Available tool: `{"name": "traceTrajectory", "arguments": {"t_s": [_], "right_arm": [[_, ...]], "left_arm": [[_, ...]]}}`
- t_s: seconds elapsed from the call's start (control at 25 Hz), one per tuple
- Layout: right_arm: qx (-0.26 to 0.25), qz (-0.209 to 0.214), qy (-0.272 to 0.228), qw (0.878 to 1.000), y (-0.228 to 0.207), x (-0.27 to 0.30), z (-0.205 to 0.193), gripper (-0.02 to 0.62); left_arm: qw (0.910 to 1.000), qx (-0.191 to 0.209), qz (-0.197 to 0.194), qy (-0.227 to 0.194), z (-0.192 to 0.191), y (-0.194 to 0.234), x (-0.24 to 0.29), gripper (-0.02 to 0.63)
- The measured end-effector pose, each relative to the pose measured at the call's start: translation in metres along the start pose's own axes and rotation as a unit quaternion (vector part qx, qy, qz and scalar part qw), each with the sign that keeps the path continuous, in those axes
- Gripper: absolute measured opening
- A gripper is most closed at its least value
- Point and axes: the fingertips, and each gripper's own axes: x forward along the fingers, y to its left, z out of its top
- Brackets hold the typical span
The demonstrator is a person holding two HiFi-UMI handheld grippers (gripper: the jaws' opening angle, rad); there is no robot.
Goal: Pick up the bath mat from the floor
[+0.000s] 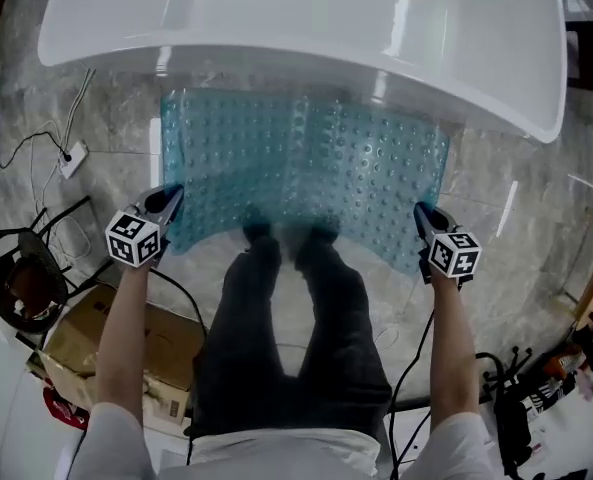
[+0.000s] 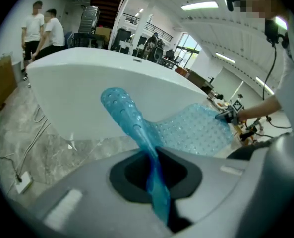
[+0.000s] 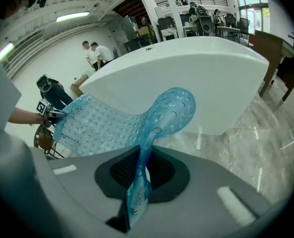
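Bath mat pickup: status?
Done: left gripper and right gripper are each shut on a near corner of the bath mat. In hand: the mat hangs spread between them, in front of the bathtub. Left: its far edge is hidden by the tub rim, so clearance from the floor is unconfirmed.

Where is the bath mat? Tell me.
Head view, centre: the bath mat hangs between the left gripper and right gripper, clamped at its corners, in front of the bathtub.
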Motion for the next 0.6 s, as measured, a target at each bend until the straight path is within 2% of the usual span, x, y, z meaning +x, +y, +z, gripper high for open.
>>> {"name": "traceTrajectory", "arguments": {"t_s": [0.24,0.6], "right_arm": [[0.021,0.011,-0.026,0.999,0.099,-0.132,0.040,0.029],[0.051,0.037,-0.109,0.992,0.195,-0.309,0.093,0.031]], "left_arm": [[0.9999,-0.002,-0.006,-0.014,0.051,-0.064,-0.137,0.017],[0.9960,-0.018,-0.039,-0.078,0.132,-0.167,-0.291,0.017]]}}
